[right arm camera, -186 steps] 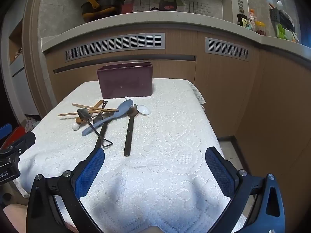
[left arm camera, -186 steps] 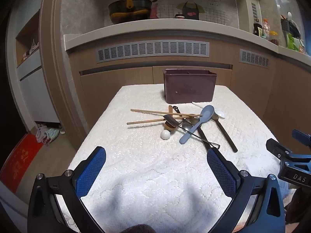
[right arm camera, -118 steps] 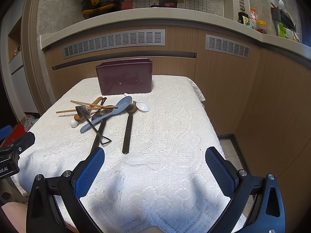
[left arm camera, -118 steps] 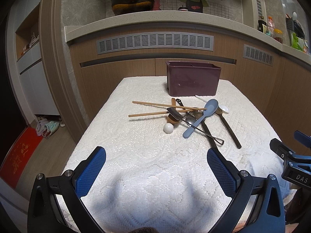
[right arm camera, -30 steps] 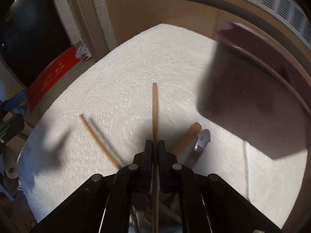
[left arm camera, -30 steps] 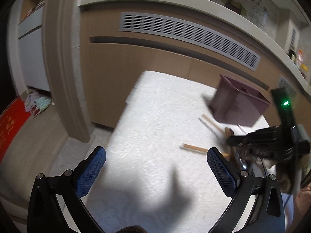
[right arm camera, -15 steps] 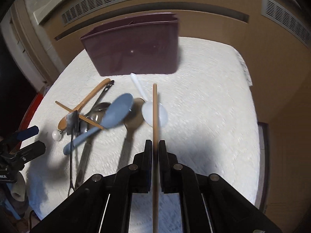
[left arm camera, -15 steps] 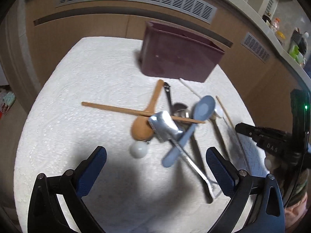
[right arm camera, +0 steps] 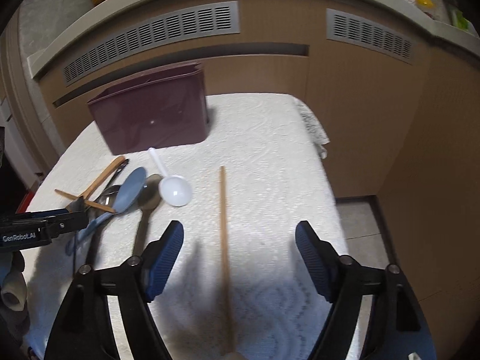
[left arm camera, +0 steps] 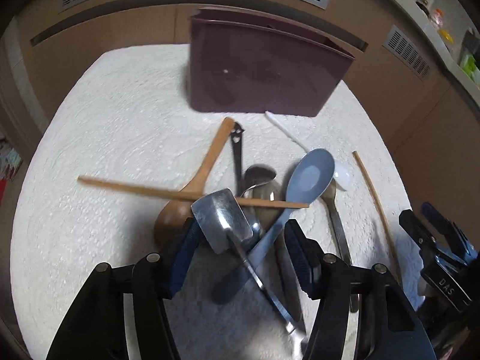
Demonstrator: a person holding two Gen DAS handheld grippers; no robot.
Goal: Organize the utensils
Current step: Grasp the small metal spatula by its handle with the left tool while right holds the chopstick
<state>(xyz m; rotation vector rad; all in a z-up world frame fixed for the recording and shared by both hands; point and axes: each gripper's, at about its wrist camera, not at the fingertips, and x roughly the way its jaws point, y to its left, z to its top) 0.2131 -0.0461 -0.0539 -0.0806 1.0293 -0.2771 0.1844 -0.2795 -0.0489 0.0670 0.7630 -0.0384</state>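
Half a second ago the right tongs (right arm camera: pixel 239 262) pinched a wooden chopstick (right arm camera: pixel 223 225); their jaws have just been opening, and the thin straight stick now lies loose on the tabletop (right arm camera: pixel 270 156) between the ribbed blue pads, at lower centre of the right view. Meanwhile the left tongs (left arm camera: pixel 240 250) have just been closing — half apart, they straddle the handles of a blue plastic spoon (left arm camera: pixel 309 177) and a shiny flat-bladed metal scoop (left arm camera: pixel 223 219), clamped on nothing.

White embossed cloth covers the tabletop. At upper centre stands one glossy maroon rectangular holder (left arm camera: pixel 264 72). In the pile: a second chopstick (left arm camera: pixel 135 187) lying crosswise, one round-bowled wooden spoon (left arm camera: pixel 192 192), one white plastic spoon (right arm camera: pixel 175 192) and several dark metal pieces — too overlapped to count.
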